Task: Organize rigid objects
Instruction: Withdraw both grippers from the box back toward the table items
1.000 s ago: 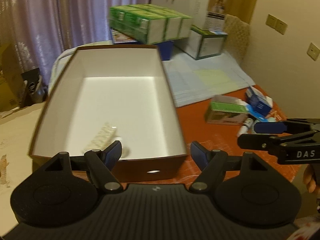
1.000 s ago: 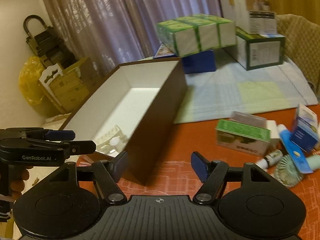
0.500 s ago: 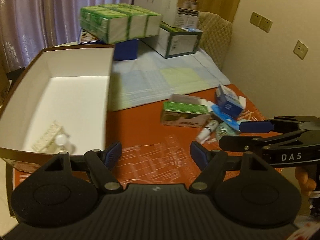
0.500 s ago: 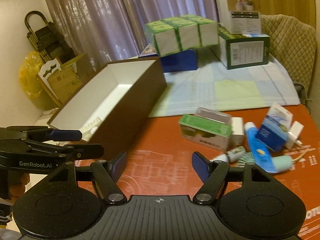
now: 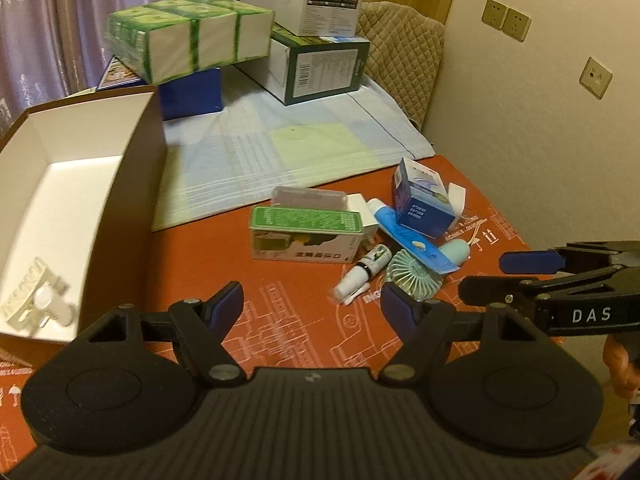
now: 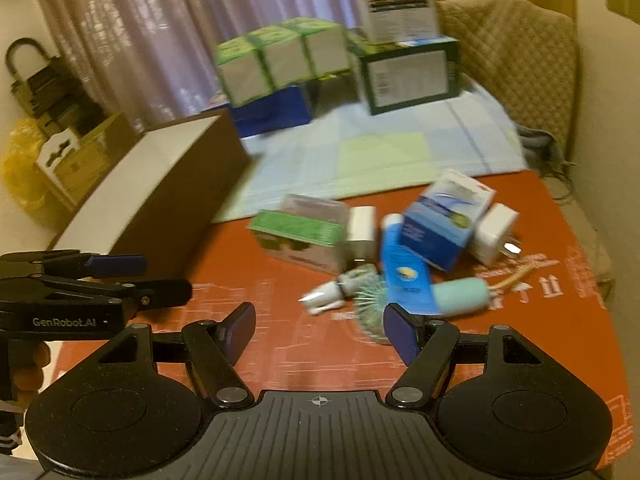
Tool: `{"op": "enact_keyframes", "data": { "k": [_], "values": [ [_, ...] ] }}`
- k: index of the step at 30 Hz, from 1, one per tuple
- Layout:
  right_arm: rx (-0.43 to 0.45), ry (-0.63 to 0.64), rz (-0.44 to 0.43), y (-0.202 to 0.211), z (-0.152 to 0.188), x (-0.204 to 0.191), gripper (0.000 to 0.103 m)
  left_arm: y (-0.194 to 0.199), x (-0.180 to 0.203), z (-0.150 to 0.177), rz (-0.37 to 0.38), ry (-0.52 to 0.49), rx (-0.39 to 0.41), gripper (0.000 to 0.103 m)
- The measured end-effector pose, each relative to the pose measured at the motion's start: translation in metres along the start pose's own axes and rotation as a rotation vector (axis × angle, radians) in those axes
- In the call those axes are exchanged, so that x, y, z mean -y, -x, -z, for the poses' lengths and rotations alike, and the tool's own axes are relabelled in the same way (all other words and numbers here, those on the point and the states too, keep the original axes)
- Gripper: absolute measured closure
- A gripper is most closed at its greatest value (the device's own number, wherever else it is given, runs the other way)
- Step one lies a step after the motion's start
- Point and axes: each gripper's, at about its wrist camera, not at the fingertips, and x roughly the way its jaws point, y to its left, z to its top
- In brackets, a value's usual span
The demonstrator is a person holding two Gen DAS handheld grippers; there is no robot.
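A brown box with a white inside [image 5: 132, 168] stands at the left of the red table and holds a white blister pack [image 5: 22, 288] and a small white item [image 5: 48, 308]. A heap of small goods lies mid-table: a green carton [image 5: 306, 236], a blue carton [image 5: 422, 204], a blue tube [image 5: 404, 236], a mint hand fan [image 5: 416, 270] and a small white bottle [image 5: 362, 274]. My left gripper [image 5: 312, 304] is open and empty in front of the heap. My right gripper [image 6: 320, 328] is open and empty just short of the fan [image 6: 372, 300]; the right view is blurred.
Stacked green and white cartons [image 5: 192, 36] and larger boxes [image 5: 320, 60] stand at the back on a pale cloth [image 5: 288, 148]. A white plug adapter [image 6: 494, 234] lies right of the blue carton. A quilted chair back [image 5: 404, 48] and the wall are at the right.
Both grippers have swung right, from over the brown box toward the heap of small goods. Both stayed open and empty. The white items stay in the box.
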Motion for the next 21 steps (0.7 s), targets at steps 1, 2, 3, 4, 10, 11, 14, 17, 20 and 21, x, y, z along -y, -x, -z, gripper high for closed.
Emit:
{"op": "enact_keyframes", "data": {
  "k": [1,2,3,4,10,11,14,17,20,21],
  "values": [
    [0.002,-0.009,0.010,0.000,0.000,0.005,0.035,-0.004,0.003,-0.001,-0.002,-0.006,-0.002,0.031],
    [0.003,-0.018,0.018,-0.001,-0.001,0.010,0.035,-0.007,0.007,-0.002,-0.004,-0.013,-0.003,0.031],
    [0.004,-0.029,0.030,-0.001,-0.001,0.015,0.035,-0.011,0.009,-0.003,-0.007,-0.021,-0.004,0.031],
    [0.005,-0.036,0.039,-0.002,-0.001,0.020,0.035,-0.015,0.012,-0.004,-0.012,-0.029,-0.005,0.031],
    [0.009,-0.067,0.069,-0.007,-0.004,0.042,0.035,-0.037,0.022,-0.006,-0.027,-0.058,-0.016,0.031],
    [0.007,-0.067,0.071,-0.009,-0.004,0.044,0.035,-0.042,0.023,-0.006,-0.026,-0.062,-0.021,0.031],
    [-0.008,-0.067,0.077,-0.016,-0.004,0.051,0.035,-0.053,0.024,-0.006,-0.021,-0.065,-0.040,0.031],
    [-0.030,-0.075,0.080,-0.024,-0.003,0.055,0.035,-0.063,0.022,-0.005,-0.030,-0.065,-0.059,0.031],
    [-0.051,-0.066,0.083,-0.033,-0.002,0.056,0.035,-0.071,0.020,-0.006,-0.039,-0.066,-0.073,0.031],
    [-0.058,-0.062,0.082,-0.036,-0.002,0.056,0.035,-0.072,0.020,-0.006,-0.038,-0.067,-0.076,0.031]
  ]
}}
